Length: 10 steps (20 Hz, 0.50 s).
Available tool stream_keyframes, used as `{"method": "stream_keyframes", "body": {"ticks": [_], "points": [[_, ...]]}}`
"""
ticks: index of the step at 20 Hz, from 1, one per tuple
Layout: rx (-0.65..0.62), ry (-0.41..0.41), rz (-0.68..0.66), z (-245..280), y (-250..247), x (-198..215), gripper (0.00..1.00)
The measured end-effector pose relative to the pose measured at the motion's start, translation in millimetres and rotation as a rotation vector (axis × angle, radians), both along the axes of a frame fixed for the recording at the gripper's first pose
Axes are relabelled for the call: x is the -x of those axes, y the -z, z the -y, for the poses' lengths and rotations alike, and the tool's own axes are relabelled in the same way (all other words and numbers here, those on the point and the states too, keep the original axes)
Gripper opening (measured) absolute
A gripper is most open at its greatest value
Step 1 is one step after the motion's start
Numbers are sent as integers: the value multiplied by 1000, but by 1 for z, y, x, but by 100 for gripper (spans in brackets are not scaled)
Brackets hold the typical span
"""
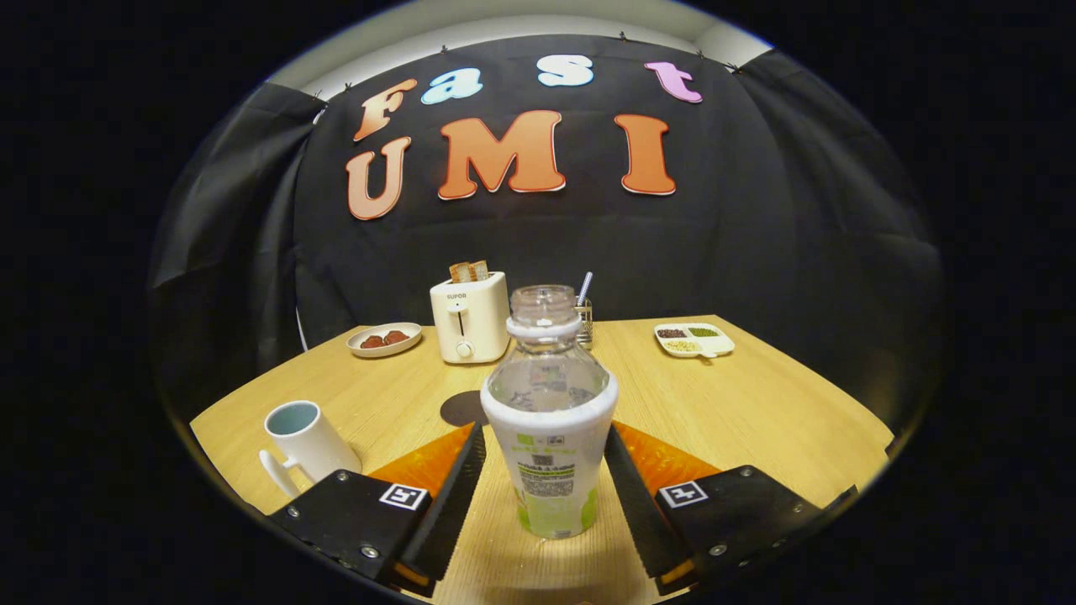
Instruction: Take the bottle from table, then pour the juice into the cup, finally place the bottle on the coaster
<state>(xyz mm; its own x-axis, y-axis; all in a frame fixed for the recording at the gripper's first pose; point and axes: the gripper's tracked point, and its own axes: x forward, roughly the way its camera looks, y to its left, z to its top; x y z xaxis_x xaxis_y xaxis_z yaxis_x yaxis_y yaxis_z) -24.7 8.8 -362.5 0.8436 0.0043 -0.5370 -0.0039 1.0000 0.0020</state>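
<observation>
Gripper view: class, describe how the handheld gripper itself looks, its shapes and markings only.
The gripper has two flat fingers with ribbed inner faces, widening into blocky black housings. Each housing carries a square black-and-white tag and silver screws. Orange panels sit behind the fingers.

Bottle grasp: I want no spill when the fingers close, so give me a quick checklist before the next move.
1. Bottle centred between the fingers: ok.
2. Gripper open, gaps on both sides: ok.
3. Bottle upright on the table: ok.
4. Cap off, ready to pour: ok.
5. Juice level inside: cannot tell.
6. Cup upright, open, near the left finger: ok.
</observation>
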Motion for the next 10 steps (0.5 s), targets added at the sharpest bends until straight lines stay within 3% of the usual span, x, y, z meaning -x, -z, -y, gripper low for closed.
{"method": "stream_keyframes", "body": {"ticks": [4,6,10], "points": [[7,24,-44,5,18,2,75],[13,35,-42,6,20,1,66],[57,-1,-42,-3,17,2,61]]}}
